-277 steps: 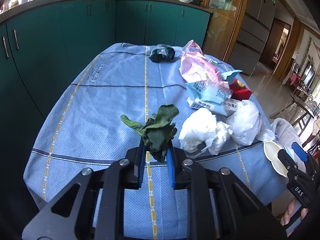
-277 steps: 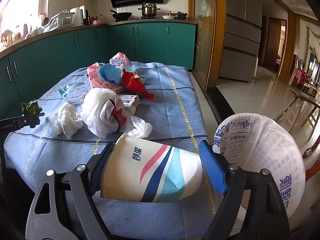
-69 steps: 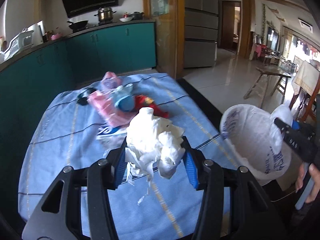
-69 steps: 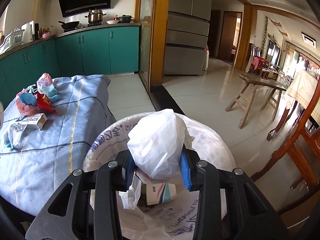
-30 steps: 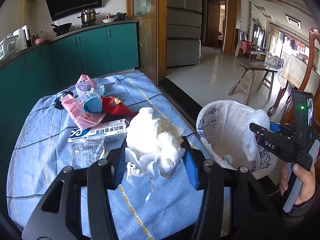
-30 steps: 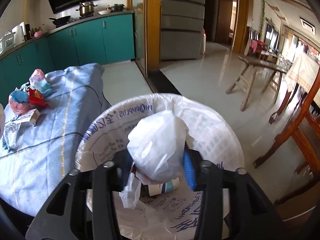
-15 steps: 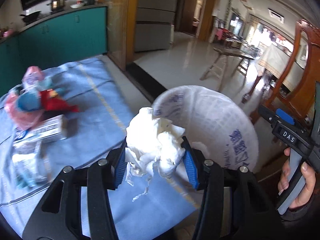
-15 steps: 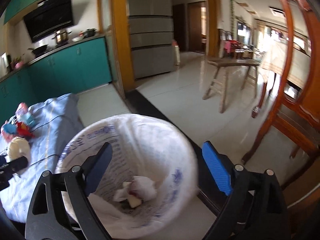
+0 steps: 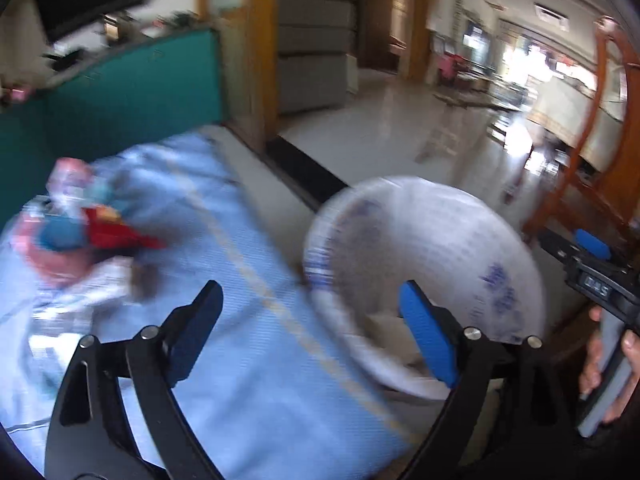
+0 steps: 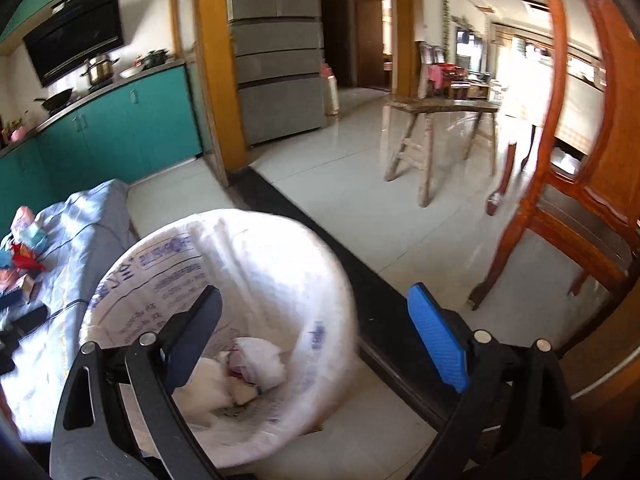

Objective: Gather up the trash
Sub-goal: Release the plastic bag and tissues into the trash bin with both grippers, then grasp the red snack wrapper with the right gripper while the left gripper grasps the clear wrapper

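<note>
A bin lined with a white printed bag (image 9: 448, 240) stands at the right end of the table; it also shows in the right wrist view (image 10: 256, 256). Crumpled white paper and a white plastic bag (image 10: 248, 372) lie inside it. My left gripper (image 9: 312, 328) is open and empty, over the table edge beside the bin. My right gripper (image 10: 316, 332) is open and empty above the bin's near rim; it also shows at the right of the left wrist view (image 9: 588, 264). Leftover trash (image 9: 76, 232), pink, blue and red wrappers and a box, lies on the blue tablecloth (image 9: 240, 340).
Teal kitchen cabinets (image 10: 120, 128) run behind the table. A wooden chair (image 10: 580, 184) stands close on the right and a wooden stool (image 10: 436, 136) farther out on the tiled floor. A grey fridge (image 10: 276, 60) is at the back.
My left gripper has opened and let go of the crumpled white paper, which now lies in the bin. The left view is blurred from swinging. The right gripper stays open.
</note>
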`<control>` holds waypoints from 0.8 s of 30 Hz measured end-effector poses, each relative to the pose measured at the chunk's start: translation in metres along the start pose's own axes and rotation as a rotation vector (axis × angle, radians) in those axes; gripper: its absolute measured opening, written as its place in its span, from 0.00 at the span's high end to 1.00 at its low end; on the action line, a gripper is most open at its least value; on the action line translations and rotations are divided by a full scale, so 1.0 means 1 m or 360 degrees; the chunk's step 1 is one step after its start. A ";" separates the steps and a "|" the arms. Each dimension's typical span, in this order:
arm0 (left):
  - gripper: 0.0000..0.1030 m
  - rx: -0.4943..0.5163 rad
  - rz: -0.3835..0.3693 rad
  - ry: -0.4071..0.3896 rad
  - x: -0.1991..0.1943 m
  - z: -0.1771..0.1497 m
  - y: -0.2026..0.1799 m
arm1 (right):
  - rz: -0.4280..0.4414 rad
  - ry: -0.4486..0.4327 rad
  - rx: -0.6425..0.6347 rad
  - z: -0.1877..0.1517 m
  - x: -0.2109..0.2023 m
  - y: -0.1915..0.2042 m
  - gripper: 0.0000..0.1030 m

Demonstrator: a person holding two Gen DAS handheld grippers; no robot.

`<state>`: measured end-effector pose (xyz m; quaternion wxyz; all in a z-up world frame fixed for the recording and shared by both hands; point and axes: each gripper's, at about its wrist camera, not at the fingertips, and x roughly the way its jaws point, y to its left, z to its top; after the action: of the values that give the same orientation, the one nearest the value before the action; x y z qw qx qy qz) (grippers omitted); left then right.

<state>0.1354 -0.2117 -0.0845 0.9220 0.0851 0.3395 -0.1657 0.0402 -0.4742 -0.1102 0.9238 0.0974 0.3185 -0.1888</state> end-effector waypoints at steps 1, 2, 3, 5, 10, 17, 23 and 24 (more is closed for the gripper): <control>0.10 -0.0023 0.0132 -0.0043 -0.007 0.000 0.015 | 0.0038 0.0005 -0.0020 0.001 0.002 0.009 0.11; 0.09 -0.0061 0.0280 -0.0076 -0.014 -0.003 0.033 | 0.0085 0.0010 -0.0042 0.003 0.005 0.019 0.11; 0.09 -0.0098 0.0372 -0.0089 -0.018 -0.005 0.047 | 0.0129 0.0014 -0.0059 0.004 0.007 0.028 0.11; 0.07 -0.0229 0.0502 -0.0088 -0.026 -0.012 0.086 | 0.0271 0.0033 -0.0103 0.008 0.012 0.056 0.11; 0.07 -0.0514 0.0535 0.0079 -0.014 -0.035 0.155 | 0.0712 0.0074 -0.0262 0.025 0.021 0.148 0.11; 0.18 -0.0541 0.0448 0.0188 -0.005 -0.058 0.172 | 0.1044 0.0131 -0.0690 0.043 0.039 0.309 0.11; 0.24 -0.0571 0.0438 0.0207 -0.009 -0.070 0.188 | 0.1043 0.0229 -0.1023 0.027 0.058 0.388 0.11; 0.25 -0.0575 0.0437 0.0209 -0.010 -0.071 0.189 | 0.1038 0.0243 -0.1041 0.024 0.062 0.393 0.16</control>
<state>0.1548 -0.0143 -0.1227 0.9121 -0.0252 0.4081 0.0306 0.2600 -0.1415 -0.1068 0.8911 -0.0902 0.3811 0.2294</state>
